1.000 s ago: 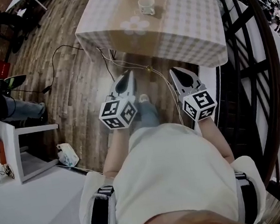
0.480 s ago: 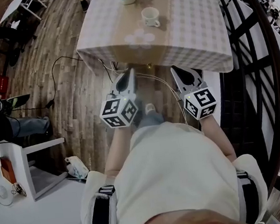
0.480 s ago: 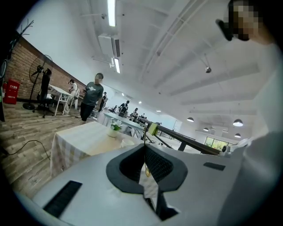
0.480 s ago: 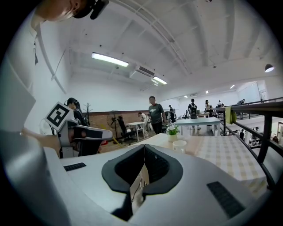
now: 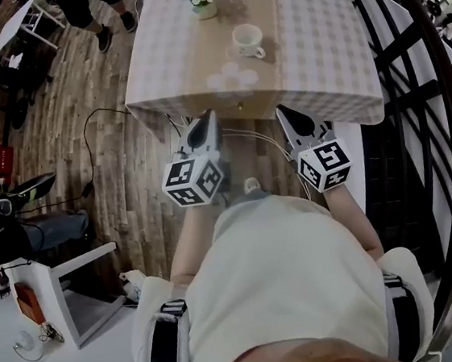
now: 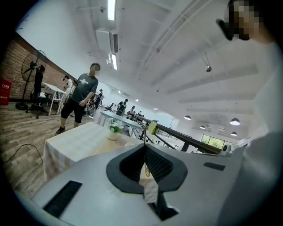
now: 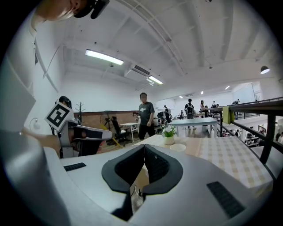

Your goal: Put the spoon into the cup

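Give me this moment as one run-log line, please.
left tongs: shut, empty | right tongs: shut, empty | cup: on table, ahead of both tongs | spoon: not made out

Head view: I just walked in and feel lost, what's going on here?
A person holds the left gripper and right gripper, both shut and empty, short of the table. The cup stands on it near a flowerpot. No spoon can be made out, so nothing is in hand yet.
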A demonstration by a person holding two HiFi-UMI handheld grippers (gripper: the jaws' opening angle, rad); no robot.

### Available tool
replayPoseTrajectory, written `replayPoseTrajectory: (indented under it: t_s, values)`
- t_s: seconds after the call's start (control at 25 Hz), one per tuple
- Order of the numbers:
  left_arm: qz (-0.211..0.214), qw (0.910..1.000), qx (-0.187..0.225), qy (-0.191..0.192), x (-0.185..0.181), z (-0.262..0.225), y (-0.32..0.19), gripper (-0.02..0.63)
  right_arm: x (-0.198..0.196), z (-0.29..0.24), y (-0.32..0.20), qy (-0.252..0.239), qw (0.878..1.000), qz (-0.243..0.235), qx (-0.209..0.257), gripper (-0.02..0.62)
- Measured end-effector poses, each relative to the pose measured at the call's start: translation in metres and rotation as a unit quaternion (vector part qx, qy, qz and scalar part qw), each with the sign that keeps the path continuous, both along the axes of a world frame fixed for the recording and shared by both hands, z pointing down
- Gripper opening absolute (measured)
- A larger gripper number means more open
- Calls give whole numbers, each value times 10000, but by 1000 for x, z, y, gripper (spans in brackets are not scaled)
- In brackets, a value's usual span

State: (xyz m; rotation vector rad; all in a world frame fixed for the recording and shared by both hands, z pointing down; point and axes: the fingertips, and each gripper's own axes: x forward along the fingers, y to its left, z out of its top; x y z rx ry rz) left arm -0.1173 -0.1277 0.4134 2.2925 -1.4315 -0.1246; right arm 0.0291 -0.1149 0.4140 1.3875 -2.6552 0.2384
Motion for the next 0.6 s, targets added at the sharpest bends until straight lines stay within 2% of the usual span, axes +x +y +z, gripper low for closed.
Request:
replayPoseTrajectory:
  t_s: [0.32, 0.6]
  values:
    - [52, 10000, -78, -3, 0, 22, -65, 5, -1, 23, -61, 18, 10000, 26, -70, 2]
    - [158, 9998, -128, 33, 0, 13, -79, 5, -4, 14, -62, -11, 9998, 171, -130, 2]
